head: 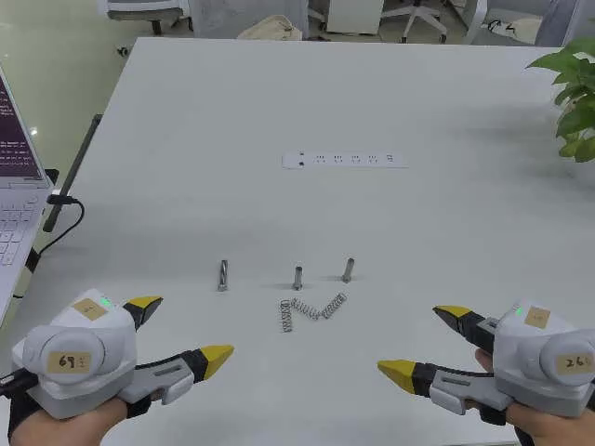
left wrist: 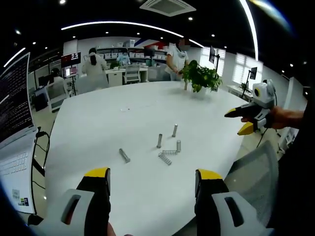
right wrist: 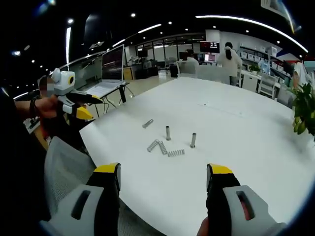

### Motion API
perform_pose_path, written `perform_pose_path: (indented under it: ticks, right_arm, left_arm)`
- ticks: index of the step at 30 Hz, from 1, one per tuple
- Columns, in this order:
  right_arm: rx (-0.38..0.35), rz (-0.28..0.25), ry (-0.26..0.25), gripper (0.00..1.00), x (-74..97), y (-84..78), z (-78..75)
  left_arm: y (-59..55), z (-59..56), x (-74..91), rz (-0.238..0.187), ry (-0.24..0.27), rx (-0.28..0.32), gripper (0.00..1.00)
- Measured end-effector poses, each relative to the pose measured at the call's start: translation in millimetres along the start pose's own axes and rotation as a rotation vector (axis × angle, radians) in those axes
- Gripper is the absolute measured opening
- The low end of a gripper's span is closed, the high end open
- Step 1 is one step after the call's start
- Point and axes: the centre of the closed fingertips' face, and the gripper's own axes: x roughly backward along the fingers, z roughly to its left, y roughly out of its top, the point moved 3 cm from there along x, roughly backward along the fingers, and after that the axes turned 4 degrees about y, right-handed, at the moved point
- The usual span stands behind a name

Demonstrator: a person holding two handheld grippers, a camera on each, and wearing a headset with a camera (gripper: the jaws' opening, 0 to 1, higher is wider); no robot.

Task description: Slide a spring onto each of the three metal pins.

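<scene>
left gripper [head: 179, 328]: low over the near left of the table [head: 279, 102], jaws spread wide with nothing between them, yellow tips aimed in toward the middle.
right gripper [head: 424, 340]: same deal on the near right, jaws wide apart and empty, yellow tips pointing inward. It's also visible off at the right side of the left gripper view.
left pin [head: 222, 275]: off on its own to the left of the other two. Going by the gripper views, it's lying on its side rather than standing.
middle pin [head: 297, 277]: upright and bare.
right pin [head: 348, 269]: upright too, maybe leaning a touch, bare, near the middle pin.
left spring [head: 286, 316]: loose on the table just in front of the middle pin, running roughly front to back.
middle spring [head: 304, 308]: lying at a slant between the other two. Its ends are right up against them, but I can't tell if they actually touch.
right spring [head: 333, 305]: slanted up toward the right pin and stops short of it.
spacing: all three lie further out on the table than the grippers, well apart from both.
power strip [head: 344, 160]: white, flat, well beyond the pins.
laptop [head: 14, 186]: open at the left edge, with a black cable [head: 58, 218] looping beside it.
plant [head: 576, 93]: green leaves at the far right edge.
</scene>
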Motion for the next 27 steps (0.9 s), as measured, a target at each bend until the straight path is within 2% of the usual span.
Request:
perform_pose_path:
  ticks: [27]
  right_arm:
    - [0.000,0.008,-0.003,0.70,3.1,-4.6,0.9]
  left_arm:
    - [-1.1,-3.4,0.0,-0.001,-0.007,-0.006,0.66]
